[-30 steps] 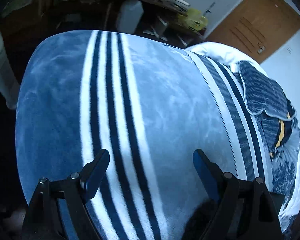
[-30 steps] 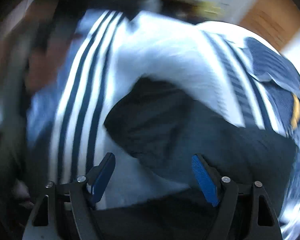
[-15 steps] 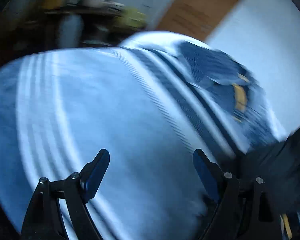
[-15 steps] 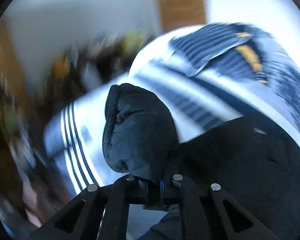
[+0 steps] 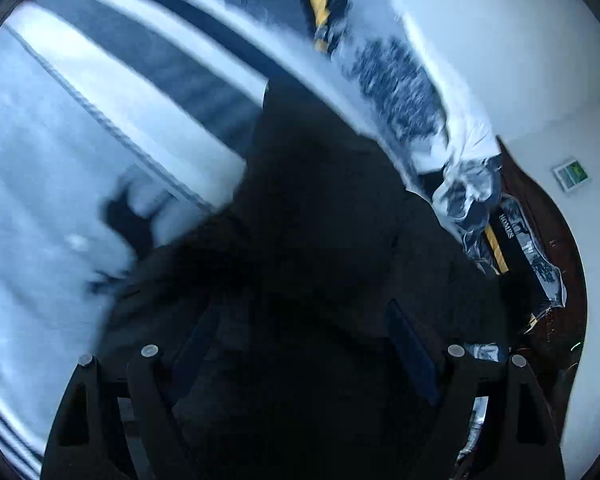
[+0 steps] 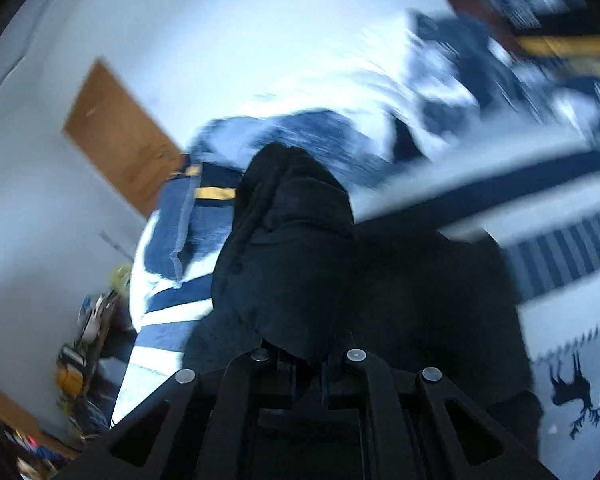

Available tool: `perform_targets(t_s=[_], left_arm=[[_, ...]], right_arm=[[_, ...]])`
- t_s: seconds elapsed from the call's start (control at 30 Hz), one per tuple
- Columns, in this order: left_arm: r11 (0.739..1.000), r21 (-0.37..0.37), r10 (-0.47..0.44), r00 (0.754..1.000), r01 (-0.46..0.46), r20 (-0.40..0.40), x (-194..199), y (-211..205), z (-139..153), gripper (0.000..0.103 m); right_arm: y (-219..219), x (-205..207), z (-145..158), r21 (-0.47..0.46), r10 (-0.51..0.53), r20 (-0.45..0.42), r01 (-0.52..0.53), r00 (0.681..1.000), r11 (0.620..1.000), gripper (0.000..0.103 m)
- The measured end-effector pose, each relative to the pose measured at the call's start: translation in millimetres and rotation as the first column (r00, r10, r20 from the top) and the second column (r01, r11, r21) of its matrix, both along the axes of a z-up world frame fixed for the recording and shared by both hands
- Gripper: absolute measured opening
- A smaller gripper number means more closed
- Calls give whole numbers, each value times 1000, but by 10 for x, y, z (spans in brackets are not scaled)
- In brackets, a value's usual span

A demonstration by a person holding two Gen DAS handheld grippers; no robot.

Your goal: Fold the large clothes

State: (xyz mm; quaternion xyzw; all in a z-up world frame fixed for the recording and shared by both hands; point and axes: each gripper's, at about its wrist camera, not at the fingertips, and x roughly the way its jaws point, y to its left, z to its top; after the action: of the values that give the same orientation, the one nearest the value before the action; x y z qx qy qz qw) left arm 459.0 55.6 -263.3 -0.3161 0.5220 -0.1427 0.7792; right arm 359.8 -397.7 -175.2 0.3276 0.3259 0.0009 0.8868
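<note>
Left wrist view: the left gripper (image 5: 300, 336) has its fingers spread wide and grasps nothing; the dark garment (image 5: 320, 208) fills the centre and bottom of the frame, lying on the striped blanket (image 5: 60, 152).

Right wrist view: the right gripper (image 6: 308, 360) is clenched on a bunched fold of the dark garment (image 6: 292, 248) at centre; a wooden door (image 6: 116, 140) shows at upper left.

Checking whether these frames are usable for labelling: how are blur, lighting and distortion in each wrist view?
Left wrist view: the striped blanket is motion-smeared and the dark garment is underexposed, almost without detail. Right wrist view: background heavily streaked, while the garment bunch clamped in the right gripper stays fairly sharp. Both views have a blue cast and fisheye bending at the edges.
</note>
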Motion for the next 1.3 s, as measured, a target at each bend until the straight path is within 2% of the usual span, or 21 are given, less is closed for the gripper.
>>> perform_targets(t_s=[0.03,0.1,0.17,0.23,0.27,0.33,0.37,0.4,0.43,0.47,0.5,0.6,0.7,0.8,0.9,0.97,1.0,1.1,1.2,1.23,1.3], left_arm=[[999,32,23,1000,-22,-13,62,-50,-39,85],[993,103,55,998,-54,-16,188,-113,-58,84],[986,129,106,994,-105,2,276,-126,-48,83],[969,197,148,989,-148,15,343,-127,-26,60],[959,232,165,986,-163,11,380,-128,-27,54],[946,274,179,984,-171,-5,442,-158,-52,40],[938,300,183,983,-174,-1,463,-184,-42,37],[926,332,189,982,-181,6,504,-201,-43,35],[918,352,193,981,-184,8,555,-219,-40,32],[906,379,201,980,-188,7,604,-244,-45,31],[903,384,206,979,-192,5,611,-257,-32,31],[892,408,211,977,-194,3,545,-298,34,32],[885,432,184,983,-173,15,444,-355,106,38],[878,447,170,985,-170,41,356,-416,227,40],[868,454,186,980,-200,75,288,-459,349,40],[846,488,193,977,-213,92,319,-514,375,40],[835,508,195,977,-211,85,362,-533,358,40],[817,542,193,979,-197,64,521,-558,234,40],[813,554,196,980,-176,24,621,-517,45,40],[812,555,199,980,-180,26,614,-499,14,40],[806,564,186,981,-179,46,566,-473,6,40]], right_arm=[[-110,-7,-151,28,-13,-11,13,1000,1000,8],[-394,-108,-548,144,-40,-16,41,999,989,10],[-542,-126,-871,241,-45,0,44,999,969,11],[-573,-195,-1108,303,-48,11,42,999,952,14],[-637,-141,-1221,342,-44,-43,56,998,938,15],[-770,-27,-1311,425,12,-44,8,999,905,17],[-820,-32,-1279,425,15,-37,2,999,905,17],[-870,-42,-1260,411,1,-33,13,999,912,24],[-912,-75,-1248,396,-21,-36,33,999,918,40],[-933,-99,-1236,385,-38,-42,51,998,922,48],[-951,-183,-1202,373,-61,-44,73,997,925,53],[-996,-225,-1203,395,-72,-58,89,996,914,53],[-1049,-349,-1142,376,-146,-44,152,988,914,56],[-1020,-530,-972,311,-202,3,191,979,931,75],[-811,-440,-994,293,-147,-27,148,989,945,72],[-748,-282,-1067,275,-101,-42,109,994,955,50],[-768,-250,-1096,264,-103,-56,114,993,958,29],[-886,-296,-1152,270,-143,-64,155,988,950,10],[-923,-338,-1117,230,-171,-45,177,984,957,10],[-884,-281,-1152,196,-158,-89,173,983,965,10],[-848,-177,-1234,186,-143,-142,169,979,968,10]])
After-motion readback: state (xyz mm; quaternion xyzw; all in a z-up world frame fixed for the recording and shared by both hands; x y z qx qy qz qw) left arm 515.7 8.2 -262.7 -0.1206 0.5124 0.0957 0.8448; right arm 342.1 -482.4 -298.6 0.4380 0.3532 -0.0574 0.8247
